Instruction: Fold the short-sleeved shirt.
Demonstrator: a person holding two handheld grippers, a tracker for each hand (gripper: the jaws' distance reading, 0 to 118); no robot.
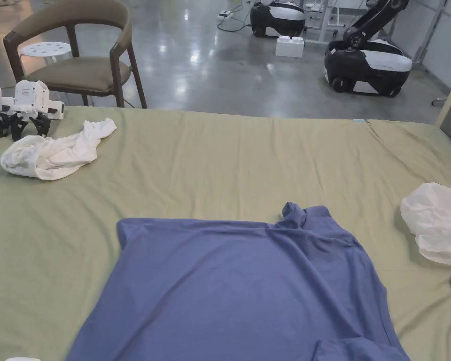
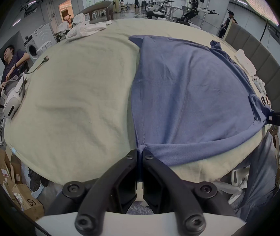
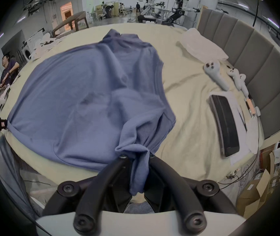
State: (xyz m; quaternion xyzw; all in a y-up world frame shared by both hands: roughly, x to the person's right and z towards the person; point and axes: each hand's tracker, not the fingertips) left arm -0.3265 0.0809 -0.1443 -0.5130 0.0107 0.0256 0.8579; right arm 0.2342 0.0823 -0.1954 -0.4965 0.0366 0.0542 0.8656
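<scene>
1. The blue short-sleeved shirt (image 1: 248,286) lies spread on a bed covered with a pale green sheet (image 1: 229,155). Its long axis runs away from me: the near edge is at my body, the far edge up the bed, with a bunched sleeve or collar at the far right.
2. My left gripper (image 2: 140,152) has its jaws pressed together on the near left corner of the shirt, at the bed's near edge.
3. My right gripper (image 3: 136,156) is clamped on a bunched wad of cloth at the near right corner; a fold hangs down between its jaws.
4. Both corners are equally close to me, so I judge the next move carries them forward, away from me.
5. Beyond lie a crumpled white garment (image 1: 55,150) far left and a clear plastic bag (image 1: 436,221) right.
6. I do not read out any writing; a cardboard box (image 2: 28,202) on the floor beside the bed carries printed marks.
</scene>
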